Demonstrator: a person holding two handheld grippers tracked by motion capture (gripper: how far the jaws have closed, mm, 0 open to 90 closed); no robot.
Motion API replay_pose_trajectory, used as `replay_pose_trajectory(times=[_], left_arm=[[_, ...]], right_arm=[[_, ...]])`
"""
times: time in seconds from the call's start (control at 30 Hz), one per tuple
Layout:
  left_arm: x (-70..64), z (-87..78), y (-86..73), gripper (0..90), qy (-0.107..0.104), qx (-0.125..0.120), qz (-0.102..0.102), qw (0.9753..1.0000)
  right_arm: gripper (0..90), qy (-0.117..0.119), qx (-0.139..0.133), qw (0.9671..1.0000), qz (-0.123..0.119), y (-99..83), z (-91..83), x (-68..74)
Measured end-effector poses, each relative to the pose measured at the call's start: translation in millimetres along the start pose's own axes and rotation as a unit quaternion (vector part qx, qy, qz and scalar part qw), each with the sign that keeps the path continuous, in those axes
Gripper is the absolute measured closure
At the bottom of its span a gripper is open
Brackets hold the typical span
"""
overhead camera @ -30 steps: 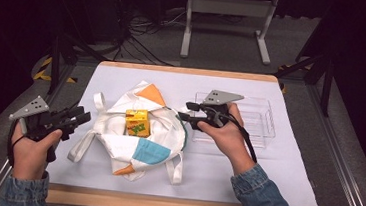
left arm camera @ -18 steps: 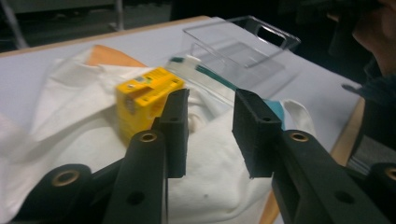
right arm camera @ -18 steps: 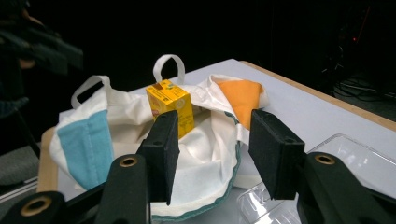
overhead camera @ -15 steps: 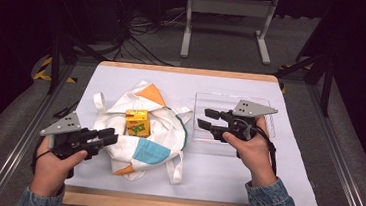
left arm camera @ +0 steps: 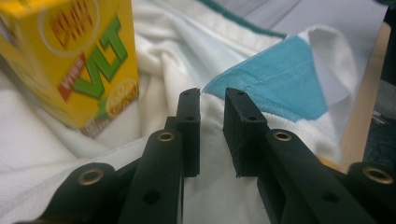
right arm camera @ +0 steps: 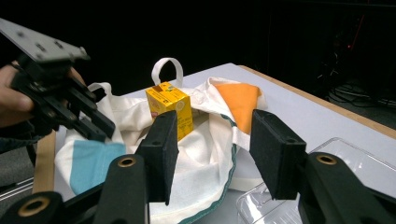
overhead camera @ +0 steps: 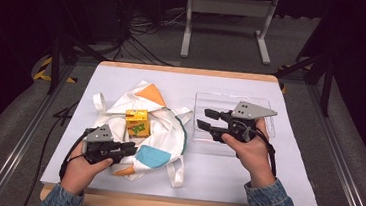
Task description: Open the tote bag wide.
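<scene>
white-covered table (overhead camera: 122,80), grey floor (overhead camera: 14,118), dark room

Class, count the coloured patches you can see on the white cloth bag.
2. An orange patch at the bag's far end, a blue patch at its near edge; folds may hide others.

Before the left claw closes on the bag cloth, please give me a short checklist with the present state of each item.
1. Left claw open: ok, narrow gap.
2. White cloth of the bag between its jaws: ok, at the teal patch.
3. Yellow drink carton outside the jaws: ok, beside them.
4. Right claw away from the bag: ok, open over the clear tray.
5. One or two cloth layers caught: cannot tell.
</scene>
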State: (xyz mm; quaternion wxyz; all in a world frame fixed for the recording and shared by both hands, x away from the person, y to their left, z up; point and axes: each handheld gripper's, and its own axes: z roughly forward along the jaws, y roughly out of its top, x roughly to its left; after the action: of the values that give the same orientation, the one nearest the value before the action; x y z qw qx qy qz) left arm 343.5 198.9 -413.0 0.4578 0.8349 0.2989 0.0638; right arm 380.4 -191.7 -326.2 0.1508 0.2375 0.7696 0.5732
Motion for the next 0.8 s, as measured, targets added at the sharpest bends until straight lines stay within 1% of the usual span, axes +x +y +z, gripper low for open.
replay_pose_trajectory(times=[0.07, 0.13, 0.17, 0.2, 0.23, 0.27, 0.3, 0.37, 0.4, 0.5, 0.57, 0.6, 0.73, 0.77, 0.8], left_arm=[[1.7, 6.1, -5.2, 77.8, -0.007, 0.010, -0.013, 0.9998], [2.2, 8.7, -8.2, 79.3, -0.008, 0.016, -0.018, 0.9997], [2.3, 9.9, -9.5, 79.6, -0.009, 0.019, -0.015, 0.9997], [1.5, 11.3, -11.0, 79.7, -0.006, 0.022, -0.016, 0.9996], [1.4, 13.1, -12.5, 80.0, -0.003, 0.032, -0.012, 0.9994], [0.4, 17.4, -15.6, 80.1, 0.001, 0.044, -0.017, 0.9989], [0.0, 21.0, -17.7, 80.1, 0.003, 0.052, -0.016, 0.9985], [-1.4, 26.0, -20.3, 80.2, 0.007, 0.057, -0.016, 0.9982], [-1.4, 27.0, -20.5, 80.2, 0.010, 0.059, -0.008, 0.9982], [-3.7, 26.7, -20.6, 80.2, 0.016, 0.057, 0.006, 0.9982], [-3.7, 23.9, -18.8, 79.0, 0.017, 0.050, 0.013, 0.9985], [-2.8, 21.1, -17.6, 76.4, 0.015, 0.044, 0.010, 0.9989], [-0.3, 6.5, -11.8, 61.9, 0.015, 0.011, 0.000, 0.9998], [-0.3, 6.5, -11.8, 57.1, 0.015, 0.011, 0.000, 0.9998], [0.2, 2.4, -10.2, 57.1, 0.018, -0.002, -0.004, 0.9998]], right_arm=[[52.0, -0.001, -0.002, 1.0000, -0.001, 0.4, -1.3, -0.1], [51.9, -0.001, -0.003, 1.0000, -0.001, 0.6, -2.0, -0.2], [51.9, -0.001, -0.003, 1.0000, -0.001, 0.7, -2.3, -0.2], [51.8, -0.001, -0.004, 1.0000, -0.001, 0.7, -2.3, 0.0], [51.7, 0.000, -0.004, 1.0000, -0.001, 0.6, -2.1, 0.3], [51.6, -0.001, -0.002, 1.0000, -0.001, 0.6, -1.8, 0.7], [51.4, 0.001, -0.002, 1.0000, -0.001, 0.3, -1.0, 1.2], [51.3, 0.002, 0.000, 1.0000, -0.001, -0.4, 0.5, 2.0], [51.2, 0.003, 0.001, 1.0000, -0.001, -0.9, 1.6, 2.3], [50.7, 0.003, 0.004, 1.0000, -0.001, -1.8, 3.6, 2.9], [50.5, 0.002, 0.004, 1.0000, -0.001, -1.2, 2.9, 2.6], [50.4, 0.002, 0.002, 1.0000, -0.001, -0.9, 2.4, 2.2], [50.0, -0.002, 0.000, 1.0000, 0.000, -0.5, 0.4, -0.4], [50.0, -0.002, 0.000, 1.0000, 0.000, -0.5, 0.4, -0.4], [49.7, -0.002, 0.000, 1.0000, 0.001, -0.6, 0.1, -1.2]])
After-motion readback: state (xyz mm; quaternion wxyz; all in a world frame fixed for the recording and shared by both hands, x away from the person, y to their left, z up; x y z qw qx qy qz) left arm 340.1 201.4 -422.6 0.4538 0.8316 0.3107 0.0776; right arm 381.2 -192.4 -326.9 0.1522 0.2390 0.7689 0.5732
